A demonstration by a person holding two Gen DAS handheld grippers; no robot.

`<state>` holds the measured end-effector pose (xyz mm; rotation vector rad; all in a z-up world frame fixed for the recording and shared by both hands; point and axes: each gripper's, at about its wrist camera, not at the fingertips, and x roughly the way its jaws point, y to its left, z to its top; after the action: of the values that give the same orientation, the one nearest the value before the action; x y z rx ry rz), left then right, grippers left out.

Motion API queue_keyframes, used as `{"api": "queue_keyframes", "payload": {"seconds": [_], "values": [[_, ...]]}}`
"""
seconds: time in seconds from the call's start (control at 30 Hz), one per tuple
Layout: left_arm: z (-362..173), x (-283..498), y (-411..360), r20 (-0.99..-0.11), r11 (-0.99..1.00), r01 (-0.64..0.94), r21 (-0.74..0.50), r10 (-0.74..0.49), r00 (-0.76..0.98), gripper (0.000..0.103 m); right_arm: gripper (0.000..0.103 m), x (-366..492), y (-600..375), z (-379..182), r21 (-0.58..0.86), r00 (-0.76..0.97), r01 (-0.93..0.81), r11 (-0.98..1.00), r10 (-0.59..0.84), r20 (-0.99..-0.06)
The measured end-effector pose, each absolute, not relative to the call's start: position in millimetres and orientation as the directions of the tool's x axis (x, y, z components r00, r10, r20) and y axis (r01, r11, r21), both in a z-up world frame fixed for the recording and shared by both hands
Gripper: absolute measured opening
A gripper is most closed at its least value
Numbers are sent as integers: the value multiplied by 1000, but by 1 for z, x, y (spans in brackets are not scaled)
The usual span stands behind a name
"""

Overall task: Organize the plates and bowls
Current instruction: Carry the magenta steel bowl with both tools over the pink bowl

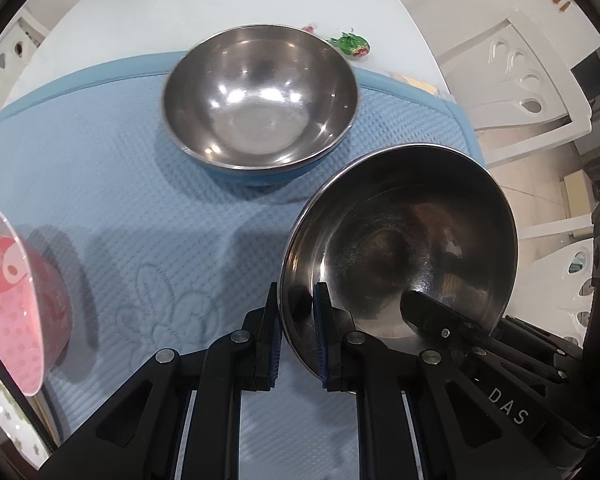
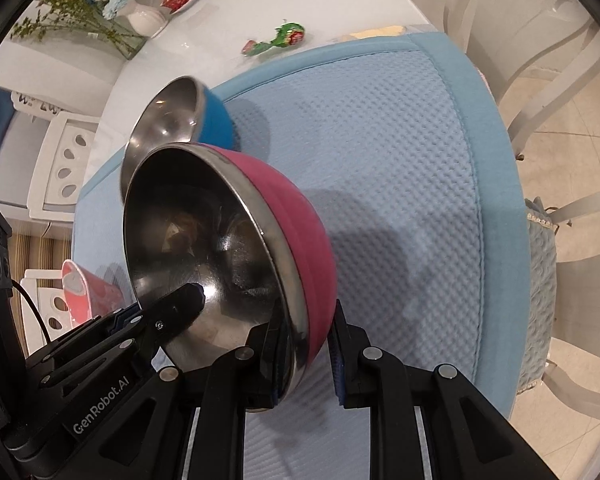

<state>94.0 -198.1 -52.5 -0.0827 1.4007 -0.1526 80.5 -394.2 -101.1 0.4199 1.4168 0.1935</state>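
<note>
While both grippers pinch the rim of the pink bowl (image 2: 296, 248), I hold it tilted up above the blue mat (image 2: 400, 168). My left gripper (image 1: 296, 336) is nearly closed, with one finger outside the rim and one inside. My right gripper (image 2: 304, 356) looks wider, with one finger inside the bowl and one by the pink wall; I cannot tell if that outer pad is pressing. The blue bowl (image 1: 260, 100) sits farther back on the mat, open side up. Another pink dish (image 1: 12, 300) is at my left edge, near the mat's side. I think the job now is to nest the pink bowl in the blue one. To do that well, I should level it first, so it does not slip from the pads. Then I should move it slowly until it hangs right over the blue bowl, lower it softly, and open only when it rests inside. Steel is slippery, so I should grip firmly and not jerk.
</note>
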Motion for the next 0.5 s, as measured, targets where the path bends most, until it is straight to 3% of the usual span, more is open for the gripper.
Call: {"api": "queue_keyframes", "payload": {"seconds": [0.5], "values": [[-41, 53, -140, -974, 989, 62, -135, -144, 177, 11, 19, 54, -336, -92, 400, 133, 64, 914, 389, -911]]}}
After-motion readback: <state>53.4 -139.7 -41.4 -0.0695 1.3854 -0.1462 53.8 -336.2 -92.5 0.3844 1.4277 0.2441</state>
